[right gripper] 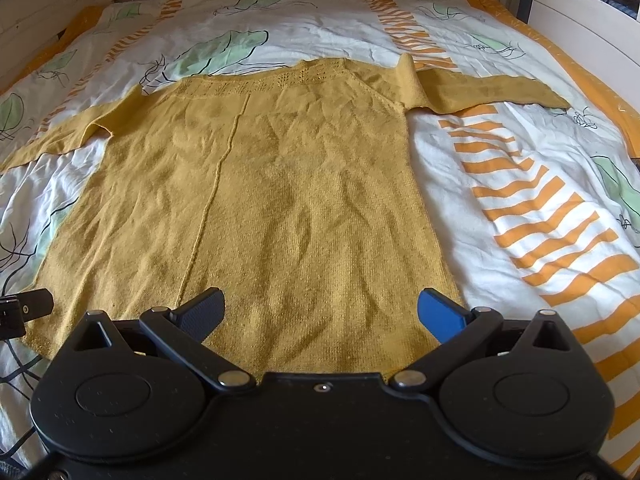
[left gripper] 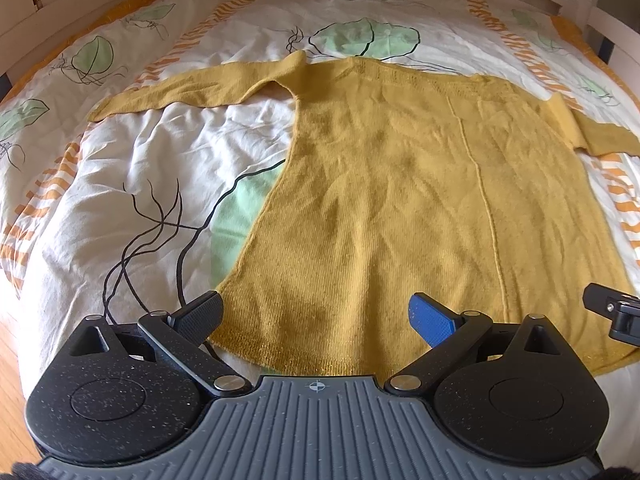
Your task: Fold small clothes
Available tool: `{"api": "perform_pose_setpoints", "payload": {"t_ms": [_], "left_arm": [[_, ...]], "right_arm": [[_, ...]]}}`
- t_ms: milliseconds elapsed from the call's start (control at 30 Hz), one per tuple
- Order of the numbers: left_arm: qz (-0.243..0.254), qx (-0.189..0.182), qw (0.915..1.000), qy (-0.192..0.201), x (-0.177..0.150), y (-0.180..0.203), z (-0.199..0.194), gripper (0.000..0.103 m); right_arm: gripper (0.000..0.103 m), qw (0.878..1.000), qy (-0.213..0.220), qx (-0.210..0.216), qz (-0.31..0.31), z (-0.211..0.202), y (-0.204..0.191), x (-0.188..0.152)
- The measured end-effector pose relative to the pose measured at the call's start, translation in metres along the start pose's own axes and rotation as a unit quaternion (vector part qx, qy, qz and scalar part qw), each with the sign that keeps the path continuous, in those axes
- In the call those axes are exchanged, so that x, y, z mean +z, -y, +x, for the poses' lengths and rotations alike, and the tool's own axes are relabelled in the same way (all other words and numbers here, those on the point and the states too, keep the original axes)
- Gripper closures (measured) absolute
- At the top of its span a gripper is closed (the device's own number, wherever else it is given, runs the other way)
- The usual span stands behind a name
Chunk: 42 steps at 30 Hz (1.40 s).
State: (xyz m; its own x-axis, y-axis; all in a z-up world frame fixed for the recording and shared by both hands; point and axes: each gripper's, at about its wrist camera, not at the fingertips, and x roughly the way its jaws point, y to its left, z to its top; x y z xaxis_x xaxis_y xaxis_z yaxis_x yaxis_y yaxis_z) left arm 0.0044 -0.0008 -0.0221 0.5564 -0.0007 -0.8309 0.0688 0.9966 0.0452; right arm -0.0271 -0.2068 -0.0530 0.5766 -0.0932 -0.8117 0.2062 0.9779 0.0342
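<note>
A mustard-yellow knitted sweater (left gripper: pixel 400 184) lies flat on the bed, hem toward me, neckline far, both sleeves spread out sideways. It also shows in the right wrist view (right gripper: pixel 288 200). My left gripper (left gripper: pixel 316 316) is open and empty, hovering over the sweater's near left hem corner. My right gripper (right gripper: pixel 320 312) is open and empty over the near right hem corner. The right gripper's finger shows at the right edge of the left wrist view (left gripper: pixel 612 312); the left gripper's finger shows at the left edge of the right wrist view (right gripper: pixel 24 308).
A white duvet (left gripper: pixel 140 168) with green leaves and orange stripes covers the bed (right gripper: pixel 520 200). A white bed frame (right gripper: pixel 580 28) runs along the far and right sides. Wooden floor (left gripper: pixel 12 360) shows at the lower left.
</note>
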Motion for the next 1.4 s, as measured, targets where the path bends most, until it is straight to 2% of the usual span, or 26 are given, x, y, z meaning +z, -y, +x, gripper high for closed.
{"api": "perform_pose_setpoints", "payload": {"t_ms": [1400], "left_arm": [[-0.005, -0.005, 0.9998, -0.021, 0.004, 0.0, 0.014, 0.003]], "right_arm": [[0.001, 1.0, -0.02, 0.006, -0.001, 0.015, -0.007, 0.002]]}}
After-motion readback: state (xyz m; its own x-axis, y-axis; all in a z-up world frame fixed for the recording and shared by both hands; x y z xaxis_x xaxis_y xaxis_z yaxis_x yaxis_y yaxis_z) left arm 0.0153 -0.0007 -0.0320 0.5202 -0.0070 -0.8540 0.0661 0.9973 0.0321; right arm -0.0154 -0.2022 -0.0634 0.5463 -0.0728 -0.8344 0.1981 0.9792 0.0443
